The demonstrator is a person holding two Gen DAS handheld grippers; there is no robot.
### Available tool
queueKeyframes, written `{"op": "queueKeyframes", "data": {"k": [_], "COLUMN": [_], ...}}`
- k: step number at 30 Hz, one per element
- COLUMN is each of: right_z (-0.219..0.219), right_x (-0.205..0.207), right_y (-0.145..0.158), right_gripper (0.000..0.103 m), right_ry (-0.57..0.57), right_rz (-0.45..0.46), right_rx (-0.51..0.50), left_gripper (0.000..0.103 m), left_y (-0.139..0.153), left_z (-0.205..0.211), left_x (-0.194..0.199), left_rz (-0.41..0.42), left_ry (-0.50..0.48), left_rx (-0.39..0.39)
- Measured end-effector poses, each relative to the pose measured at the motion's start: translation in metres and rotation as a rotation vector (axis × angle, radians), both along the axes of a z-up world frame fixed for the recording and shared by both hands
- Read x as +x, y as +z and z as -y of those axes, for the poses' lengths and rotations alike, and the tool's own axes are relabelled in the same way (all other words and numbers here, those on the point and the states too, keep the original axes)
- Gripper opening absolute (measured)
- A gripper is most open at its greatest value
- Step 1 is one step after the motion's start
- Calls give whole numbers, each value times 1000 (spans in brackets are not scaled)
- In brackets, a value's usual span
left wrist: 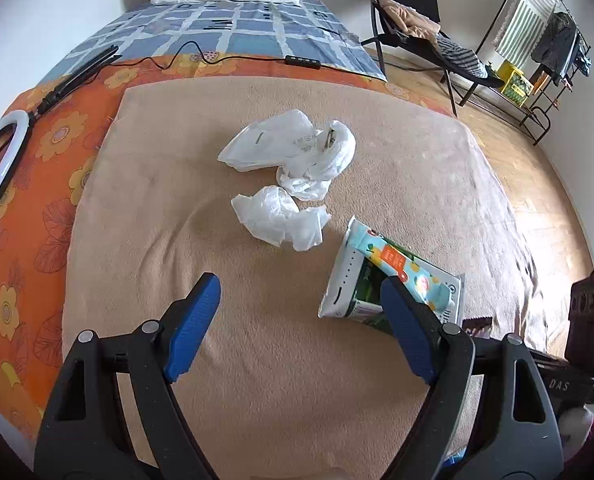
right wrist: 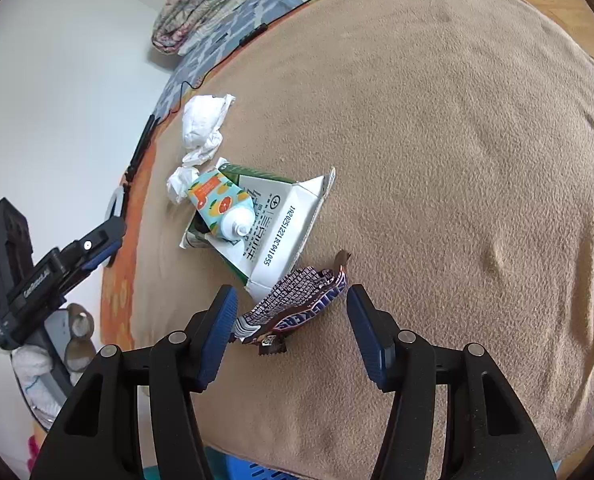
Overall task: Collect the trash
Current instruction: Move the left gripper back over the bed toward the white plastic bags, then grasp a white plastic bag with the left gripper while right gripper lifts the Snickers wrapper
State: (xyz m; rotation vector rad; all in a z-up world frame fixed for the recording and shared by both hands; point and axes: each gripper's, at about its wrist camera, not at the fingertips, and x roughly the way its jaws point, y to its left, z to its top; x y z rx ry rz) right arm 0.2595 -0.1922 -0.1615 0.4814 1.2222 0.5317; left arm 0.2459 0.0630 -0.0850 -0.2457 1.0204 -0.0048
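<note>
Crinkly foil is the risk: the Snickers wrapper (right wrist: 297,308) lies touching the flattened carton (right wrist: 281,232), between the spread jaws of the right gripper (right wrist: 291,320), and may slide or drag the carton along. The left gripper (left wrist: 301,312), also released, hovers beside the carton.

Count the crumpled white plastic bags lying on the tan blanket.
2: the larger bag farther up the blanket, the smaller bag just below it, nearer the flattened carton. Nothing suggests hidden ones.
</note>
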Motion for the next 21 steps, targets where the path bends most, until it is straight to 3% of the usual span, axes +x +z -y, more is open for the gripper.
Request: {"op": "queueKeyframes", "data": {"k": [2, 4, 6, 11, 18, 20, 21], "right_z": [0, 0, 1, 0, 5, 7, 8], "right_x": [0, 0, -1, -3, -5, -8, -9], "right_y": [-4, -7, -10, -11, -2, 1, 2], "right_gripper": [56, 45, 26, 10, 5, 5, 5], "right_ry": [7, 10, 9, 17, 4, 8, 10], "right_rz": [-12, -12, -28, -26, 24, 40, 48], "right_rx": [12, 3, 6, -1, -33, -46, -51], "left_gripper": [84, 83, 81, 80, 66, 49, 45], "left_y": [-7, -16, -23, -34, -45, -51, -54], "left_z": [0, 0, -1, -3, -4, -6, -7], "left_x": [10, 19, 27, 41, 59, 63, 65], "left_rz": [-12, -26, -40, -49, -55, -66, -73], "left_ry": [2, 1, 4, 15, 35, 39, 41], "left_rx": [2, -2, -5, -3, 5, 14, 14]}}
